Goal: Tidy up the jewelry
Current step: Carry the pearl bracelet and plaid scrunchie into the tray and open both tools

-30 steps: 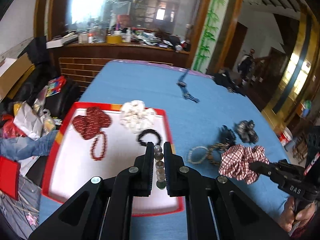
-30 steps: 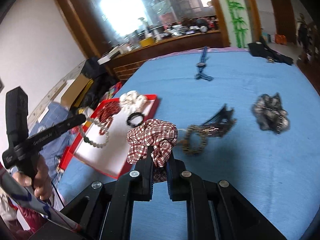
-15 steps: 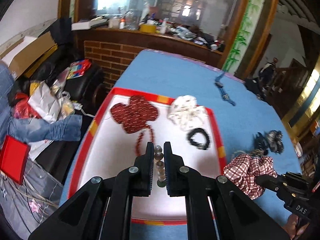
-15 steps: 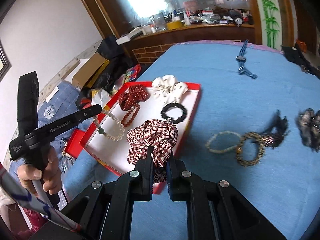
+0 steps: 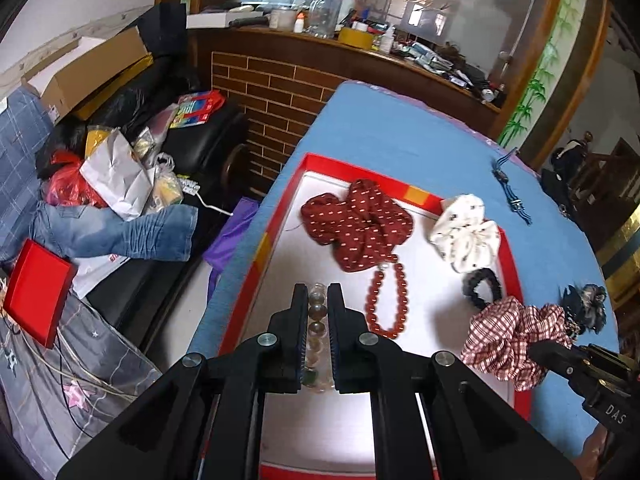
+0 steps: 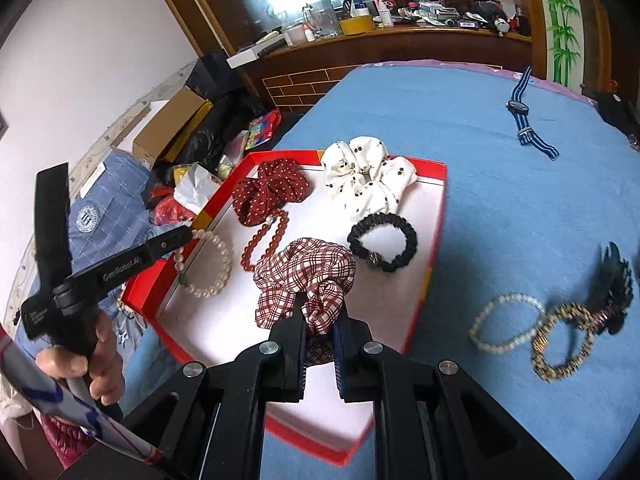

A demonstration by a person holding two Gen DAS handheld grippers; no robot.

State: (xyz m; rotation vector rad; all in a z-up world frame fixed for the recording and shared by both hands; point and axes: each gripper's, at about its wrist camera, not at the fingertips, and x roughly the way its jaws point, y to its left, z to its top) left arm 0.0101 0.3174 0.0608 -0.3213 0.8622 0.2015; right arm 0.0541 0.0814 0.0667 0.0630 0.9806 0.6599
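A red-rimmed white tray (image 5: 280, 236) (image 6: 434, 216) lies on the blue table. My left gripper (image 5: 318, 294) is shut on a pale bead bracelet (image 5: 316, 320) (image 6: 208, 264), held over the tray's left part. My right gripper (image 6: 320, 316) is shut on a red plaid scrunchie (image 6: 308, 276) (image 5: 508, 336), held over the tray's near right part. In the tray lie a dark red dotted scrunchie (image 5: 356, 224), a red bead bracelet (image 5: 386, 304), a white scrunchie (image 5: 466, 232) and a black hair tie (image 6: 382, 246).
On the table right of the tray lie a pearl bracelet (image 6: 506, 322), a gold-brown bracelet (image 6: 562, 344), a dark hair claw (image 6: 614, 284) and a blue striped watch (image 6: 524, 116). Left of the table are clutter, jeans (image 5: 116, 232) and a red box (image 5: 38, 300).
Both grippers have moved left over the tray with their items. The plaid scrunchie has come from beside the tray to above its white floor.
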